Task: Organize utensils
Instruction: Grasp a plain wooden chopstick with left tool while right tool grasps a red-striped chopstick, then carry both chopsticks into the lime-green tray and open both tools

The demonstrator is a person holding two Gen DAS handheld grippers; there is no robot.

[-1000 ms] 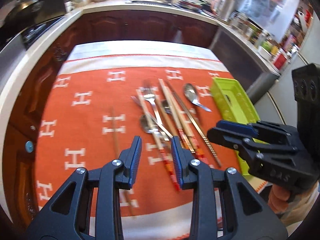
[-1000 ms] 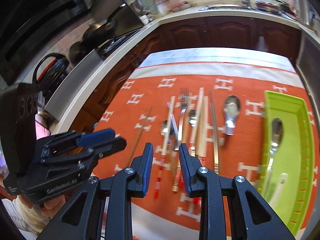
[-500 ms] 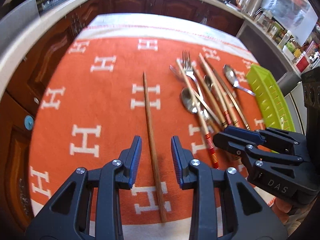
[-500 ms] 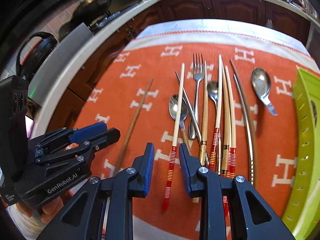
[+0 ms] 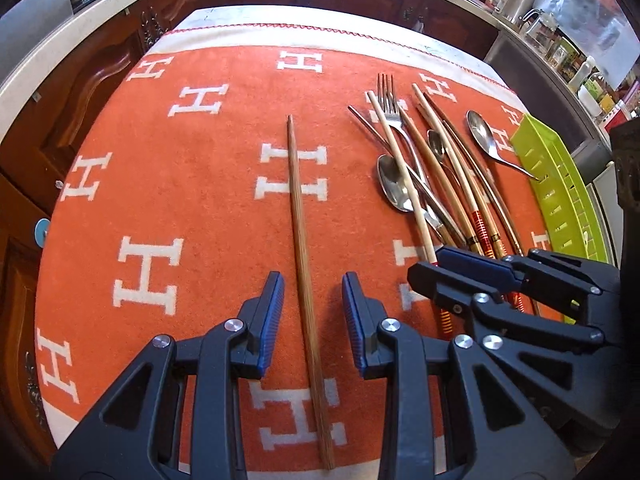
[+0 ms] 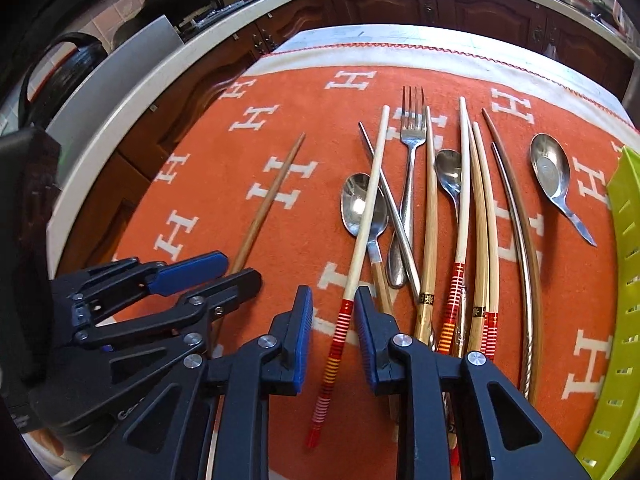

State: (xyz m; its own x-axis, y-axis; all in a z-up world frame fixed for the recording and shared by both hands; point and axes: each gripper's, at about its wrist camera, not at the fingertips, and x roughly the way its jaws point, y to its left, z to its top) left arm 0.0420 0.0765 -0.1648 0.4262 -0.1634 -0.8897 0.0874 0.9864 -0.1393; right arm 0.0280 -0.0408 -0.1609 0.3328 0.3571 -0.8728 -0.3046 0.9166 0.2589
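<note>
Blue ribbed pads line both tools, each a black plastic frame with silver rivets. Nearest in its own view, the left hand-held gripper (image 5: 313, 316) hangs low over the bench with its jaws apart, one pad on either side of a lone brown wooden chopstick (image 5: 301, 232) that lies straight along the orange cloth (image 5: 180, 184); whether the pads touch it cannot be told. Just beside it to the right, the right hand-held gripper (image 6: 334, 334) is likewise spread, straddling the red-and-orange banded end of a pale chopstick (image 6: 362, 236) without clamping it. Beyond, that pale stick slants across a steel spoon (image 6: 360, 204) in a loose pile of utensils: a slim metal fork (image 6: 412, 136), a smaller spoon (image 6: 449, 168), several bamboo chopsticks (image 6: 480, 216) with red or patterned ends, and a pair of thin curved metal chopsticks (image 6: 516, 216). A broad spoon (image 6: 550, 170) lies apart, near the slotted lime-green plastic tray (image 6: 624, 280) at the cloth's right edge. The cloth is fuzzy, woven with white H shapes.
</note>
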